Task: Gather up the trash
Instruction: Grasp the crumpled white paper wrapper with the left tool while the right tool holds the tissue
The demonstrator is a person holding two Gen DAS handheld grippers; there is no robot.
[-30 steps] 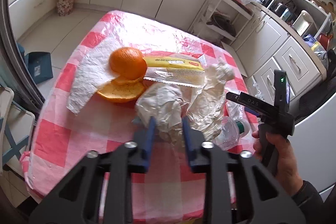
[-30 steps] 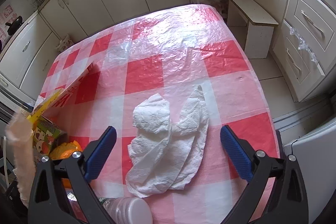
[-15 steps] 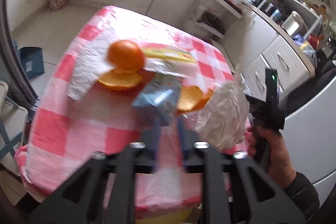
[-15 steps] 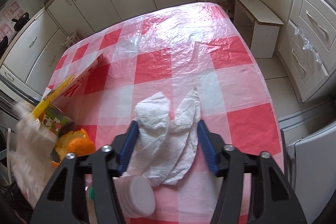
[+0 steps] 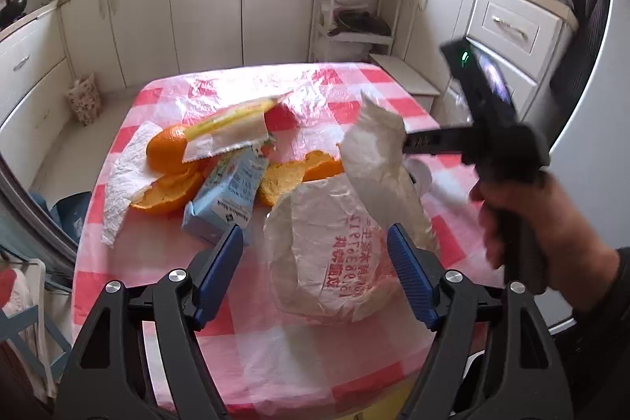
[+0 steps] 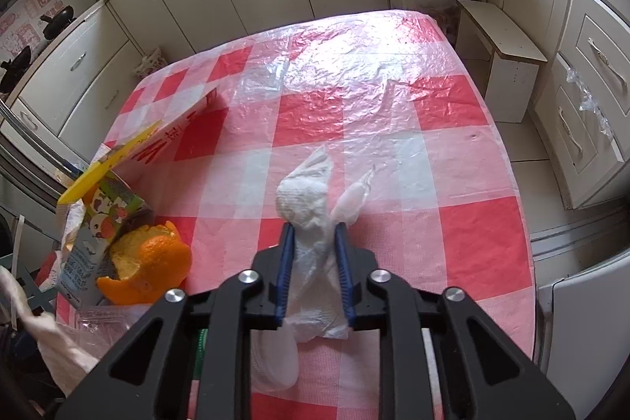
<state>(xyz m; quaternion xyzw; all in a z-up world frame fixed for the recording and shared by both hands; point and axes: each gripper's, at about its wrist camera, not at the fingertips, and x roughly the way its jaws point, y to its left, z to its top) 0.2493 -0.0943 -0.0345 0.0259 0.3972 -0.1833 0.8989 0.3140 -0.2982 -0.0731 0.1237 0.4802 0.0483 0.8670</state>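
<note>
Trash is spread over the checked counter (image 6: 453, 235), and the step in hand looks like gathering it piece by piece. The right gripper (image 6: 314, 239) has its jaws closing on a crumpled paper towel (image 6: 305, 199) — the blue pads already pinch its lower part, while the bunched top stands out beyond the fingertips. Under this gripper a white plastic lid (image 6: 271, 365) lies at the near counter edge. Further left sit a curl of orange peel (image 6: 151, 262) and a small juice carton (image 6: 98, 223), with a yellow wrapper (image 6: 110, 160) leaning over them.

The left gripper (image 5: 315, 258) has its jaws opening and nothing pressed between them; a wrinkled white bag (image 5: 338, 247) with red print lies on the counter in the gap, free of both pads. Beyond it are the same juice carton (image 5: 226, 197), orange peel (image 5: 165, 189) in several pieces, an orange (image 5: 167, 148) and another paper towel (image 5: 124, 180) lying flat at the left side. A hand (image 5: 543, 223) holding the other gripper's handle shows at the right.

My judgement is that the towel is about secured, so the next move calls for lifting it cleanly off the plastic cover and carrying it to the bag or the pile. The bag's mouth may need holding wide, and the soft towel could slip if lifted before the pinch is firm.
</note>
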